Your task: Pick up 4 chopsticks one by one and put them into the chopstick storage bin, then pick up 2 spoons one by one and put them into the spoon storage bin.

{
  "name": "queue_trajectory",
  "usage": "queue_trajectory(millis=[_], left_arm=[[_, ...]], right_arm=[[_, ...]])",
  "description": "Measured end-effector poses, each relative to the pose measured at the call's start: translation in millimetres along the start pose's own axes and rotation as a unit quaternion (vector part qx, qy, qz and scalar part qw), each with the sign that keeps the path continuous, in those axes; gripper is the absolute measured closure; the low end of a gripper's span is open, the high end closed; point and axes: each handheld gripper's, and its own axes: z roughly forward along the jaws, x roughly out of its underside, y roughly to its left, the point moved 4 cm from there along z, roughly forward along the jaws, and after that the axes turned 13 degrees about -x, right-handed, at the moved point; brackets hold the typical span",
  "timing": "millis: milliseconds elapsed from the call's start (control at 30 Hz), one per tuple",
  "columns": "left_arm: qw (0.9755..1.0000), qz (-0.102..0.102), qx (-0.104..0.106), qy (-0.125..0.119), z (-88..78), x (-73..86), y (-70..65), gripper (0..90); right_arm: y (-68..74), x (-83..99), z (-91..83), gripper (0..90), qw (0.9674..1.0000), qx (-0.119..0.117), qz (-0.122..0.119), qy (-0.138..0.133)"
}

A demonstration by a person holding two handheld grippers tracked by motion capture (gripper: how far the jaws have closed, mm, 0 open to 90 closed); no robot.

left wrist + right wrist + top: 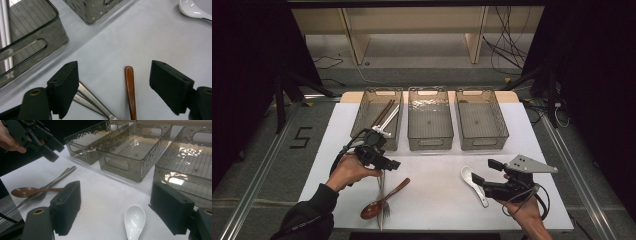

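Two sets of black jaws are standing open and empty: the left gripper is lining up over the brown wooden spoon's handle beside steel forks, while the right gripper is framing the white ceramic spoon for sorting into smoky plastic bins.

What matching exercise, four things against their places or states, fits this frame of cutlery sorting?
Things:
1. wooden spoon
2. white spoon
3. chopsticks
4. middle bin

Places or states:
A. inside the leftmost bin
B. on the mat between the open jaws of the right hand-held gripper
C. holds no cutlery
D. lying across the metal forks, below the left hand-held gripper

Pairs: 1-D, 2-B, 3-A, 4-C
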Motion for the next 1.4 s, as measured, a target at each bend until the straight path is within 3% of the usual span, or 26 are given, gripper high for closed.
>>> queue_trajectory(millis=[500, 833, 967, 1233, 1400], left_arm=[[0.9986, 0.040, 0.001, 0.033, 10.5, 13.0, -21.7, 21.8], [0.9975, 0.048, 0.004, 0.051, 18.5, 21.3, -28.0, 21.9], [0.9953, 0.067, 0.000, 0.070, 23.5, 26.2, -31.9, 23.3], [0.9919, 0.082, 0.007, 0.096, 28.9, 37.0, -40.8, 31.9], [0.9869, 0.104, 0.018, 0.122, 33.3, 44.1, -45.2, 42.6]], right_arm=[[-0.7, 1.0, -0.9, 25.6, 1.0000, 0.003, 0.003, -0.001], [-1.0, 1.0, -0.6, 25.6, 1.0000, 0.003, 0.000, 0.001], [-1.2, 1.3, -1.4, 25.6, 1.0000, 0.004, 0.003, 0.000], [1.6, 0.4, 0.0, 25.6, 1.0000, 0.003, -0.003, 0.002], [2.5, -0.1, 0.9, 25.7, 1.0000, 0.003, -0.006, 0.003]])
